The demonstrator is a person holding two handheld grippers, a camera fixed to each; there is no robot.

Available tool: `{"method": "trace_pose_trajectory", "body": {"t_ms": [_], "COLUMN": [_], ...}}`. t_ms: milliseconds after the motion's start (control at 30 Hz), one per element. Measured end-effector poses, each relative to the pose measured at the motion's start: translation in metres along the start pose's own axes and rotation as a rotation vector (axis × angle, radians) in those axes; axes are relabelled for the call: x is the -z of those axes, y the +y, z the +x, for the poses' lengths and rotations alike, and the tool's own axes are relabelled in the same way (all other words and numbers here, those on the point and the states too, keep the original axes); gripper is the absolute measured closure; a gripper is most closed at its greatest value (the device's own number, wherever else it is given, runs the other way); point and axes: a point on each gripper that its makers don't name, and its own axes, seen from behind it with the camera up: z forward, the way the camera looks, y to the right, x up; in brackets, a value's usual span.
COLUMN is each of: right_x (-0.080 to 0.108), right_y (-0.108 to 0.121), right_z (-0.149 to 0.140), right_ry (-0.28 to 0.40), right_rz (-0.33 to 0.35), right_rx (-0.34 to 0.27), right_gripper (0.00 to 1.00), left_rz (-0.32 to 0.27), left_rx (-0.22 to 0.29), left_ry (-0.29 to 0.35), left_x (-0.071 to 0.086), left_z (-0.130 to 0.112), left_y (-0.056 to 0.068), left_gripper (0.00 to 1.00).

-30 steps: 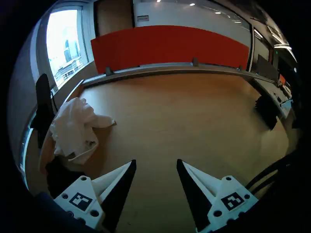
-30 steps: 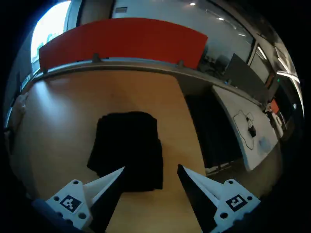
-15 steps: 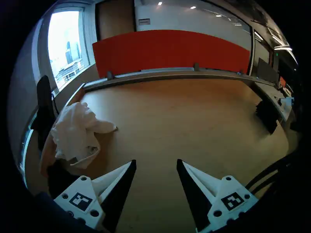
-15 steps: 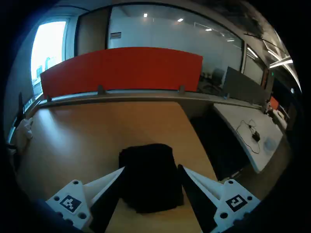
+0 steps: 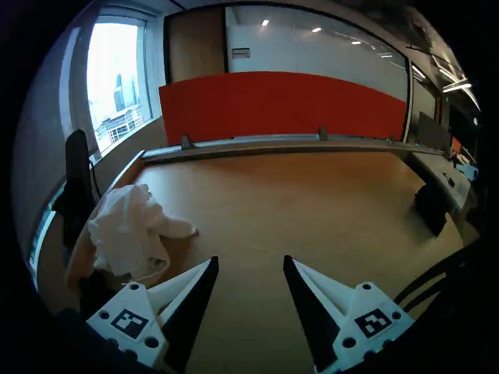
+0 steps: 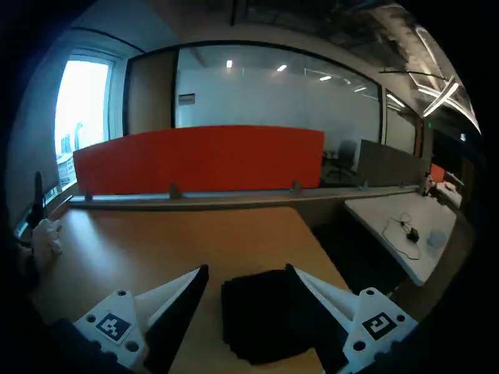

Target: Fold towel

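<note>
Near the left edge of the bench [image 5: 299, 187] I saw a crumpled white towel [image 5: 131, 232], just left of my left hand-held gripper [image 5: 249, 258], whose jaws stood wide and empty. By the right edge lay a folded black towel [image 6: 268, 318], showing between the wide-spread fingers of my right hand-held gripper [image 6: 247, 268], which gripped nothing.

Open desk [image 5: 312, 199] beside white towel heap [image 5: 128, 232]
</note>
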Motion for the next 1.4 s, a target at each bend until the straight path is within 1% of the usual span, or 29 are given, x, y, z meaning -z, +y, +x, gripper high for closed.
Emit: {"method": "trace_pose_trajectory", "body": {"t_ms": [100, 367, 467, 600, 700, 767, 900, 1000, 1400], "right_x": [0.006, 0.016, 0.020, 0.025, 0.029, 0.031, 0.034, 0.036, 0.036], "right_y": [-0.010, -0.039, -0.048, -0.064, -0.076, -0.081, -0.095, -0.106, -0.169], "right_z": [0.012, 0.025, 0.032, 0.044, 0.054, 0.060, 0.071, 0.075, 0.091], "right_ry": [0.044, 0.092, 0.123, 0.165, 0.197, 0.216, 0.255, 0.270, 0.308], "right_rz": [0.004, 0.046, 0.044, 0.041, 0.041, 0.033, 0.034, 0.040, 0.093], "right_rx": [-0.004, 0.018, 0.037, 0.055, 0.058, 0.056, 0.065, 0.070, 0.028], "right_gripper": [0.06, 0.06, 0.06, 0.06, 0.06, 0.05, 0.06, 0.06, 0.06], "left_rz": [0.009, 0.025, 0.037, 0.058, 0.064, 0.065, 0.067, 0.066, 0.039], "left_rx": [0.010, 0.013, 0.022, 0.038, 0.046, 0.048, 0.047, 0.047, 0.064], "left_ry": [0.037, 0.150, 0.200, 0.282, 0.334, 0.355, 0.381, 0.392, 0.429], "left_x": [0.000, 0.002, 0.004, 0.010, 0.014, 0.016, 0.018, 0.020, 0.023], "left_z": [0.013, 0.051, 0.066, 0.091, 0.107, 0.114, 0.124, 0.127, 0.138], "left_y": [-0.004, -0.011, -0.015, -0.023, -0.027, -0.028, -0.032, -0.033, -0.030], "left_gripper": [0.24, 0.24, 0.24, 0.24, 0.24, 0.24, 0.24, 0.24, 0.24]}}
